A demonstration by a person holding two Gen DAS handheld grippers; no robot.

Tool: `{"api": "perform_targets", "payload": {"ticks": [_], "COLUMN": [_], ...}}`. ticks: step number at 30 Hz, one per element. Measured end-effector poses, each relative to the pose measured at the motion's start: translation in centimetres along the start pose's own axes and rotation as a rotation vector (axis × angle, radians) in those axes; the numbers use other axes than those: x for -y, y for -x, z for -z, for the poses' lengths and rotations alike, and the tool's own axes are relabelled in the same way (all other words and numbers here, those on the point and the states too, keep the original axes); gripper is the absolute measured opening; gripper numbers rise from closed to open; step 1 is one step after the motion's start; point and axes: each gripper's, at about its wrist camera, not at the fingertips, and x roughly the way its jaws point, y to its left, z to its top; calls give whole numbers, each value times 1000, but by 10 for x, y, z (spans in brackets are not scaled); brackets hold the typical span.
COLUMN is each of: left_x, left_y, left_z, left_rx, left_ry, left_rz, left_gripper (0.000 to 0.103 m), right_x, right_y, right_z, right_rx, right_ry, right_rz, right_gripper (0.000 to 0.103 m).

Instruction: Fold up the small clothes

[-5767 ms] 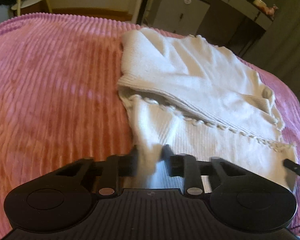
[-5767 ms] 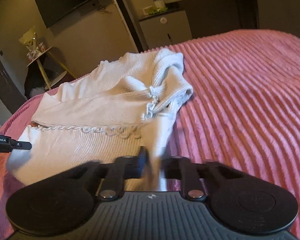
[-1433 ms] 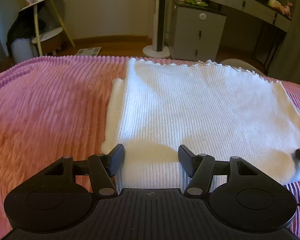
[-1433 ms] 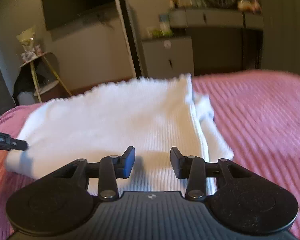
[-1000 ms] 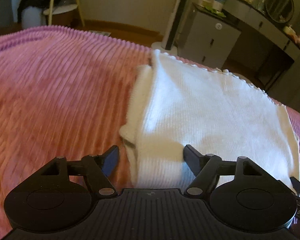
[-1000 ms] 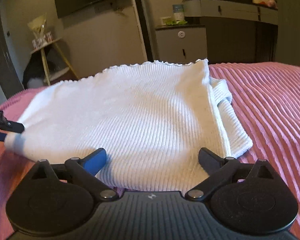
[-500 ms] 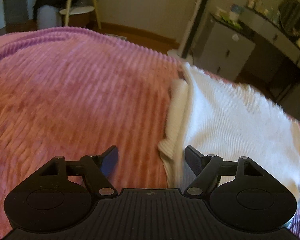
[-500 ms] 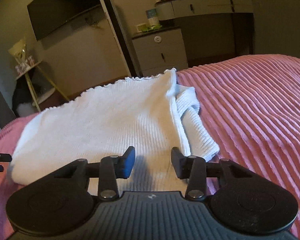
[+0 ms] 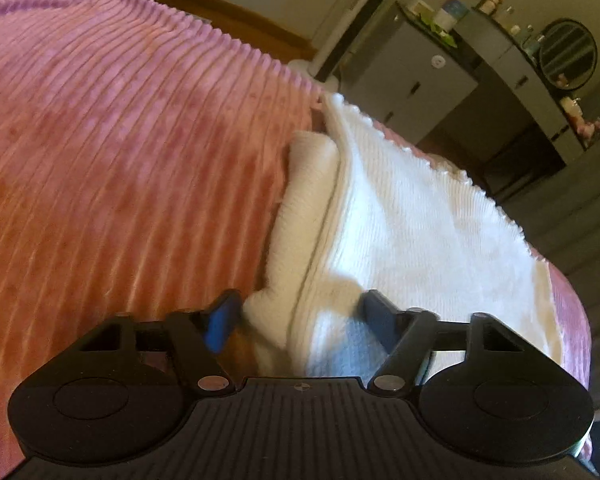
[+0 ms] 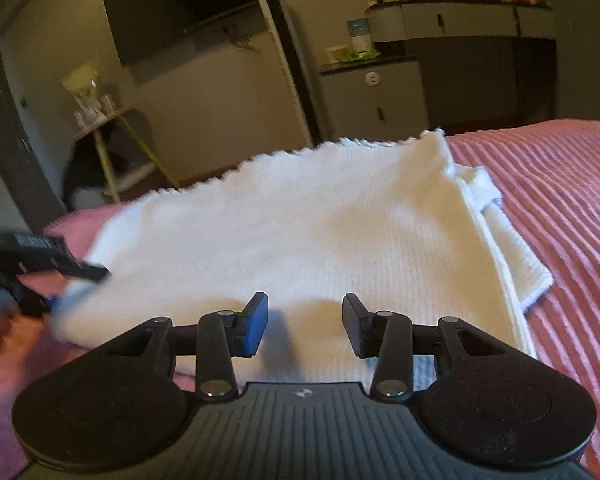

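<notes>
A white ribbed knit garment [image 9: 420, 232] lies folded into a flat rectangle on the pink corduroy bedspread [image 9: 120, 140]. A folded sleeve [image 9: 304, 200] sticks out along its left side. My left gripper [image 9: 300, 314] straddles the garment's near left corner. Its jaws are closing with the cloth between them, and the pads do not press it. In the right wrist view the garment [image 10: 320, 220] fills the middle. My right gripper [image 10: 305, 320] hovers over its near edge, partly open, gripping nothing. The left gripper [image 10: 66, 288] shows blurred at the garment's left corner.
The bedspread [image 10: 560, 200] stretches wide on both sides of the garment. Beyond the bed's far edge stand a grey cabinet [image 9: 412, 84], a dressing table with a round mirror [image 9: 568, 54] and a small side table [image 10: 104, 136].
My left gripper slid left to the garment's left corner, tilted, and its jaws narrowed around the cloth. My right gripper's jaws went from wide to partly open a half second ago.
</notes>
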Motion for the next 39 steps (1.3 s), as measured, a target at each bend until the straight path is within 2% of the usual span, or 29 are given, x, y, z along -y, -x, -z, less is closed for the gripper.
{"api": "perform_targets", "payload": {"ticks": [2,3,5,8,10,12,13,15,17,21,23,27,30,33,37,39], "left_x": [3,2,-3,-8,-1,6,8,19,38,98,133,184,202,200,203,210], "left_y": [0,-1,-3,-8,-8,-8,-7,2,15,36,38,18,-7,-30,-40,-43], "left_z": [-2,-2,-2,3,3,-2,-5,-11,-17,-13,-1,35,64,82,88,90], "left_rx": [-12,-12,-8,-2,-3,-14,-22,-19,5,43,63,46,15,-25,-5,-8], "left_ry": [6,3,26,33,19,35,46,56,22,-71,-174,-324,-412,-449,-510,-527], "left_rz": [37,46,60,37,19,-1,-5,-15,1,49,56,67,20,-2,2,5], "left_gripper": [38,35,35,50,52,42,28,25,24,23,23,23,24,27,34,44], "right_x": [0,-1,0,0,0,1,1,4,9,17,20,27,35,41,46,44], "right_y": [1,2,4,7,10,14,17,23,29,32,33,35,35,33,26,25], "right_z": [3,3,2,3,5,5,4,3,1,-1,-2,-1,0,3,5,5], "right_rx": [12,18,25,31,32,39,46,64,81,99,100,105,102,90,71,71], "right_ry": [14,18,9,-7,-5,-7,-10,-20,-41,-98,-105,-130,-147,-160,-185,-181], "right_rz": [-2,-2,-2,-4,-2,4,6,16,16,27,29,39,42,45,41,45], "right_gripper": [40,40,40,39,39,39,39,39,39,39,39,39,39,39,39,39]}}
